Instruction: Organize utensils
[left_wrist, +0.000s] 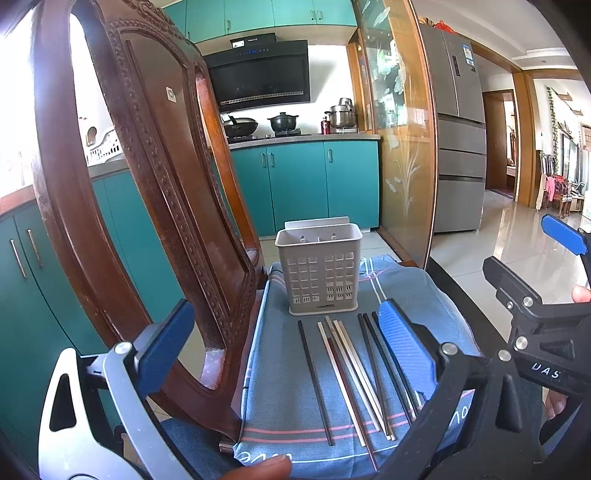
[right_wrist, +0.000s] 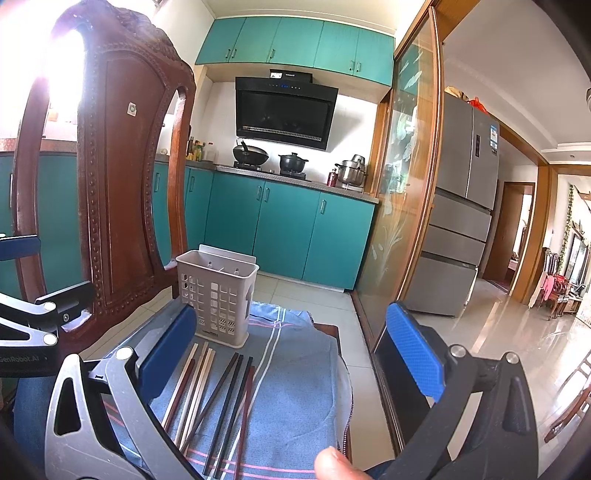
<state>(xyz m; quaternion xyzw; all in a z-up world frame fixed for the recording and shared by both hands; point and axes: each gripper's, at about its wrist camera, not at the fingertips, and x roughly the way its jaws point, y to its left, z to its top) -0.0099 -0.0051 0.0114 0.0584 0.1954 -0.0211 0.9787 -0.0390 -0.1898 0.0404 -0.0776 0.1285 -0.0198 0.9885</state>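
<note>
Chopsticks (left_wrist: 351, 376) lie flat on a blue cloth (left_wrist: 280, 417) draped over the chair seat, tips pointing toward the holder (left_wrist: 320, 271), a pale perforated plastic caddy standing upright at the far end of the cloth, w/ nothing visible inside. One dark stick sits apart on the left; the pale + reddish ones bunch in the middle, some crossing; more dark ones on the right, partly hidden behind the left gripper's blue pad.

Left gripper (left_wrist: 288, 350) hovers above the sticks, fingers wide apart, holding nothing. Right gripper (right_wrist: 291, 354) likewise spread wide & empty, over the cloth's right side.

Handling, as I judge it: sticks are light, stiff, thin, prob smooth lacquer or plastic, so slippery and apt to roll or pivot if pinched off-centre. Lying flush on soft cloth, they leave little room for a pad to slip under; cloth may bunch. Best grab approx mid-length, across the stick, one at a time; the lone left stick looks easiest. Holder is light too, could tip if a stick jabs its rim
</note>
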